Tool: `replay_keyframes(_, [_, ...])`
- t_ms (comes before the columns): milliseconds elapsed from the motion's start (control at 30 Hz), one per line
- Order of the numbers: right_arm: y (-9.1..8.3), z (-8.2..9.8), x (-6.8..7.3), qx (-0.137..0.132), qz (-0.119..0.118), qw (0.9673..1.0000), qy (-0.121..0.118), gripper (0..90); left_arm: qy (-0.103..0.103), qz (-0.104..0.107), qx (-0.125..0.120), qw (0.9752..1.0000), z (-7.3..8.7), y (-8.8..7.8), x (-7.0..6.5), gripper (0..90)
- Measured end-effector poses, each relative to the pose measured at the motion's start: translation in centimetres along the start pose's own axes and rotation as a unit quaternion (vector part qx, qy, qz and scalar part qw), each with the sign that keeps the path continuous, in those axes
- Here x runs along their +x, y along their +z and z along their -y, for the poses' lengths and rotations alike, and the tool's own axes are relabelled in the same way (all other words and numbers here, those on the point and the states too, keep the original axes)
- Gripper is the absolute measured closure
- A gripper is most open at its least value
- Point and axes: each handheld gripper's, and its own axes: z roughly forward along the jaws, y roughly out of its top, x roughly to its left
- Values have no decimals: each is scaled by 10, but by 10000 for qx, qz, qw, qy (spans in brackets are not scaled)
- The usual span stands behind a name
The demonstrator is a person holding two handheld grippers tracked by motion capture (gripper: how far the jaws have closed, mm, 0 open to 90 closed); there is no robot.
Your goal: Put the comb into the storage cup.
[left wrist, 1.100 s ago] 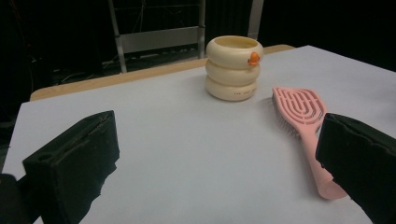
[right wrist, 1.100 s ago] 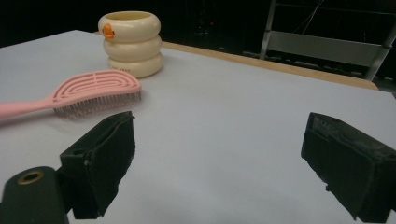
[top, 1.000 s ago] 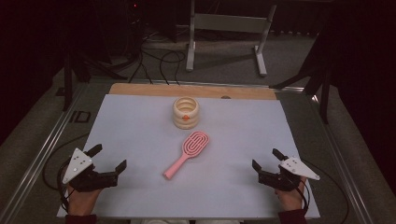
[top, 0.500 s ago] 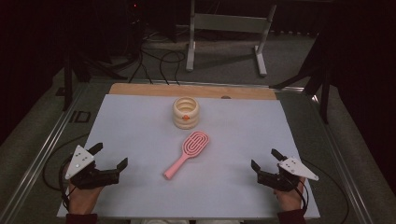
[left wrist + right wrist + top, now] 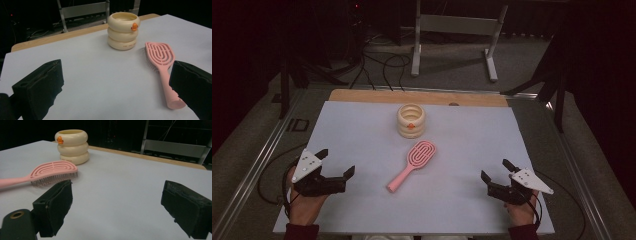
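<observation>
Currently both tools released, holding nothing. Left tool (image 5: 334, 162) low over near-left table, jaws spread wide, aimed toward centre. Right tool (image 5: 497, 170) low over near-right table, jaws likewise apart. Pink hairbrush (image 5: 410, 165) flat on white table (image 5: 462, 145) between the tools, bristles down, handle toward the person, apart from both. Cream ringed cup (image 5: 411, 120) upright just beyond brush head, not touching.
</observation>
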Motion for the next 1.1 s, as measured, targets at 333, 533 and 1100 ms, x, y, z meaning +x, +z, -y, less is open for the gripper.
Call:
replay_keyframes(333, [1, 1, 3, 197, 104, 9997, 83, 109, -25, 238, 205, 9995, -12, 14, -6, 1])
replay_keyframes(533, [1, 1, 2, 191, 88, 9997, 113, 110, 98, 259, 298, 9992, -19, 24, -14, 1])
replay_keyframes(1100, [3, 4, 4, 133, 105, 9998, -70, 115, 476, 197, 814, 9953, -35, 57, -42, 2])
